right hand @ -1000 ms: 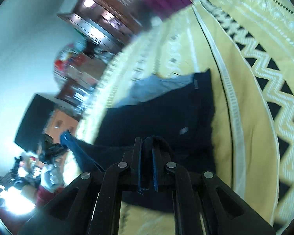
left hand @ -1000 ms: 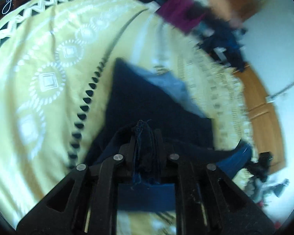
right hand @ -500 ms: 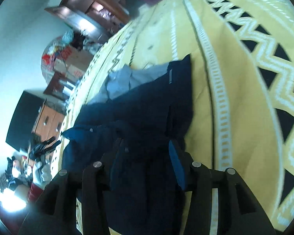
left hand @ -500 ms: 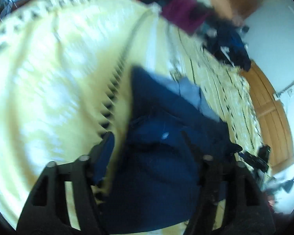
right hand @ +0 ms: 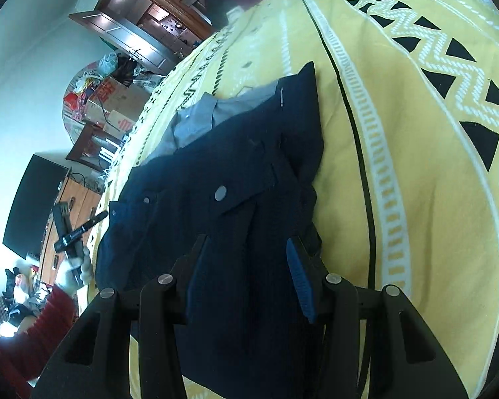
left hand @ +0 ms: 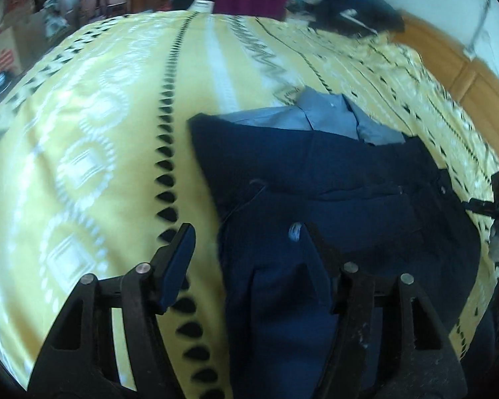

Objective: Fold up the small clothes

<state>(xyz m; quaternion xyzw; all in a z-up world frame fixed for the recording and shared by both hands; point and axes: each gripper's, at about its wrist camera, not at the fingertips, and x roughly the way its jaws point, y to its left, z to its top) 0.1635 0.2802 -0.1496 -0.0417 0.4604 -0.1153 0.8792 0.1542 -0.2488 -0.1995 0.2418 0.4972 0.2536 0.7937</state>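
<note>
Bedspread (left hand: 116, 106): yellow, patterned with white diamonds and rows of black triangles, covering the bed.
Navy garment (right hand: 236, 179): dark blue, with a snap button on a flap, lying partly folded on the bedspread, one layer doubled over the near part.
Grey-blue shirt (left hand: 319, 116): folded, at the far end of the navy garment, partly tucked under it.
Left tool (left hand: 246, 249): jaws spread after a wider opening and a slight closing back; left finger over bare bedspread, right finger over the navy cloth; nothing pinched.
Right tool (right hand: 246, 259): jaws spread, having just let go; navy cloth lies between the blue pads, unpressed.
Gloved hand (right hand: 71, 272): at the bed's left edge in the right wrist view, holding the other tool.
Far side: wooden cupboards, boxes, heaped clothes.
</note>
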